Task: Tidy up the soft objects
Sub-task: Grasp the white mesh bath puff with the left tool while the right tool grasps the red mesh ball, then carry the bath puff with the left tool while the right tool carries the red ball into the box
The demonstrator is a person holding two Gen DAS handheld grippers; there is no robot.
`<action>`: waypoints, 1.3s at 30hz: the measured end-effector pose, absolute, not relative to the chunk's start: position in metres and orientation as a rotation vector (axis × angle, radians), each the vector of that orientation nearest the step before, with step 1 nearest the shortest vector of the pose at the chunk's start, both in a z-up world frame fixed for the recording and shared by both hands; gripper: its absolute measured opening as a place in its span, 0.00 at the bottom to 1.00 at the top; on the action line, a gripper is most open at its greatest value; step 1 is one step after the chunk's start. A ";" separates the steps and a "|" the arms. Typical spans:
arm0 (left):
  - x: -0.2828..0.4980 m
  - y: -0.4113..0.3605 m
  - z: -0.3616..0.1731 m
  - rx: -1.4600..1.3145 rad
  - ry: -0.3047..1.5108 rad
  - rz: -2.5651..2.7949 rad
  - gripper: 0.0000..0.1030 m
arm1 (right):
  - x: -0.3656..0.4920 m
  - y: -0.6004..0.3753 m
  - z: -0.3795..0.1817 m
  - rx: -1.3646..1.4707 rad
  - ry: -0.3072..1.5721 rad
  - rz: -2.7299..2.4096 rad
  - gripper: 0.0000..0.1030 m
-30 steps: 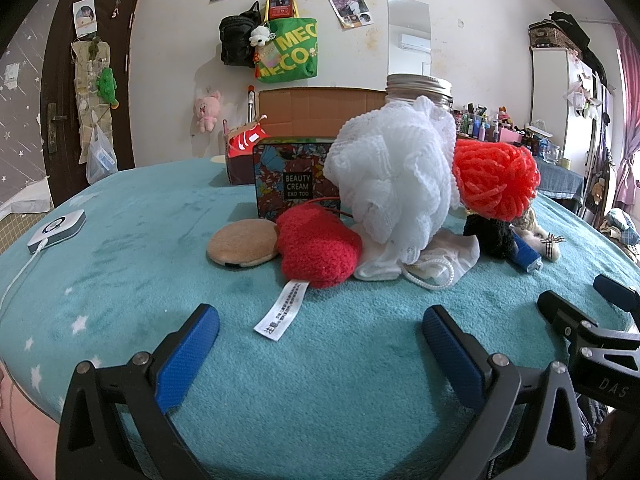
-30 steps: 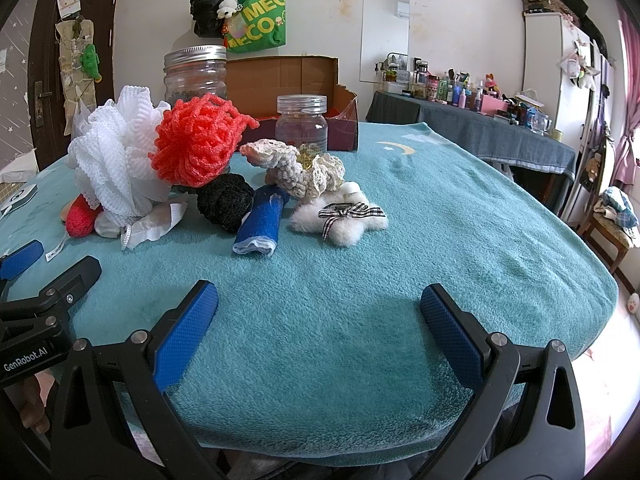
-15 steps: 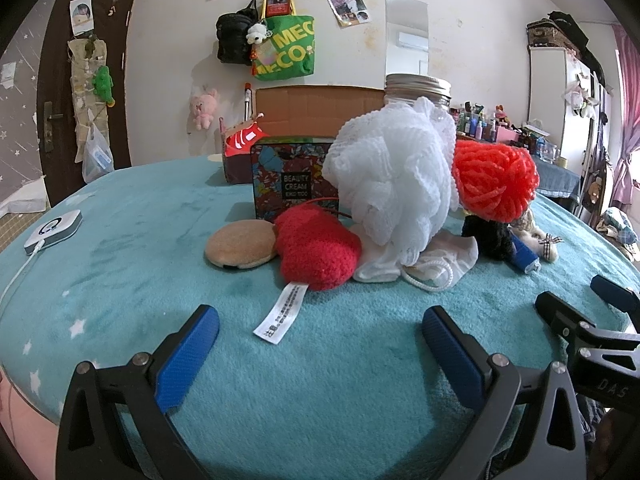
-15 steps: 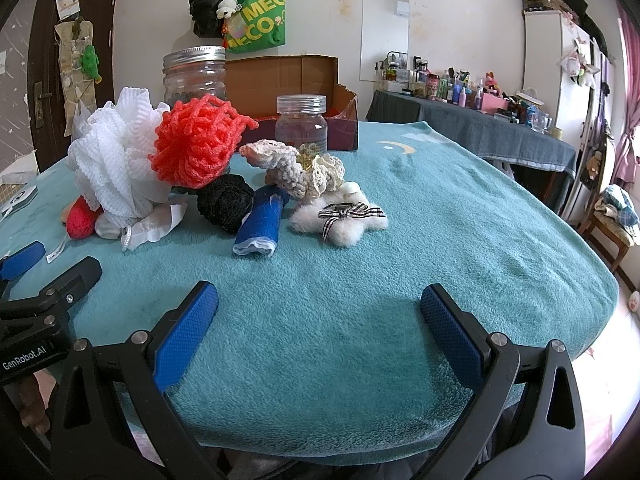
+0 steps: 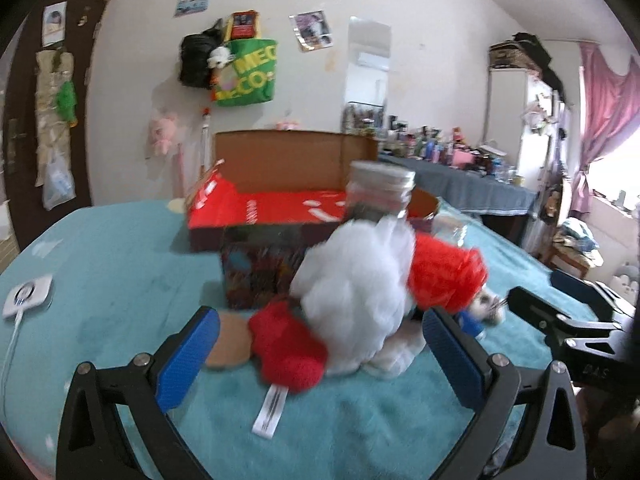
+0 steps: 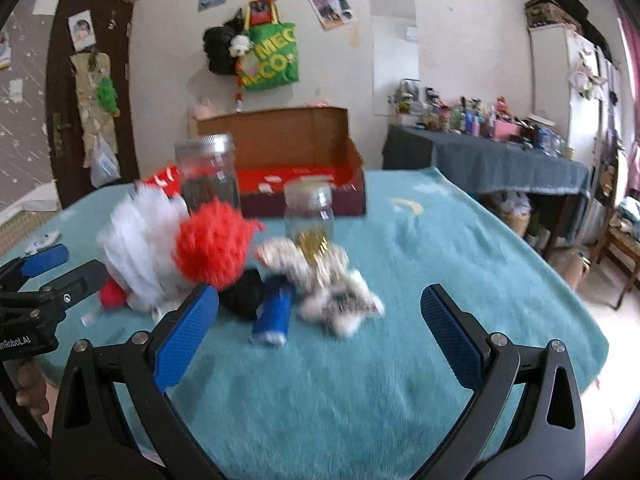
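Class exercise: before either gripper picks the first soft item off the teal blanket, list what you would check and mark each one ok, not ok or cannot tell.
1. Left gripper jaws open, empty: ok.
2. Right gripper jaws open, empty: ok.
3. White puff framed between left jaws: ok.
4. Red box open to receive items: ok.
5. Images sharp enough to aim: not ok, both views blurred.
6. Orange puff free of the white puff: cannot tell.
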State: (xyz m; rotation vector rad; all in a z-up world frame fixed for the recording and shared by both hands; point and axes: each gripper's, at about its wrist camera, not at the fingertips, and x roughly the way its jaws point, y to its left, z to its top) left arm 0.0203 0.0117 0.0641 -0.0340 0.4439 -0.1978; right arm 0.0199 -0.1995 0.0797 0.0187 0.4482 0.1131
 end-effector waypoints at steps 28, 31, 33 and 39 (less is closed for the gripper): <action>0.075 0.003 0.068 -0.005 0.610 -0.419 0.33 | 0.074 -0.173 0.089 0.006 0.515 0.589 0.25; 0.075 0.008 0.072 -0.013 0.612 -0.418 0.32 | 0.070 -0.183 0.094 0.025 0.501 0.578 0.25; 0.072 0.012 0.075 -0.028 0.613 -0.419 0.32 | 0.068 -0.185 0.097 0.033 0.494 0.572 0.25; 0.068 0.025 0.089 -0.055 0.599 -0.410 0.32 | 0.061 -0.194 0.107 0.040 0.464 0.553 0.25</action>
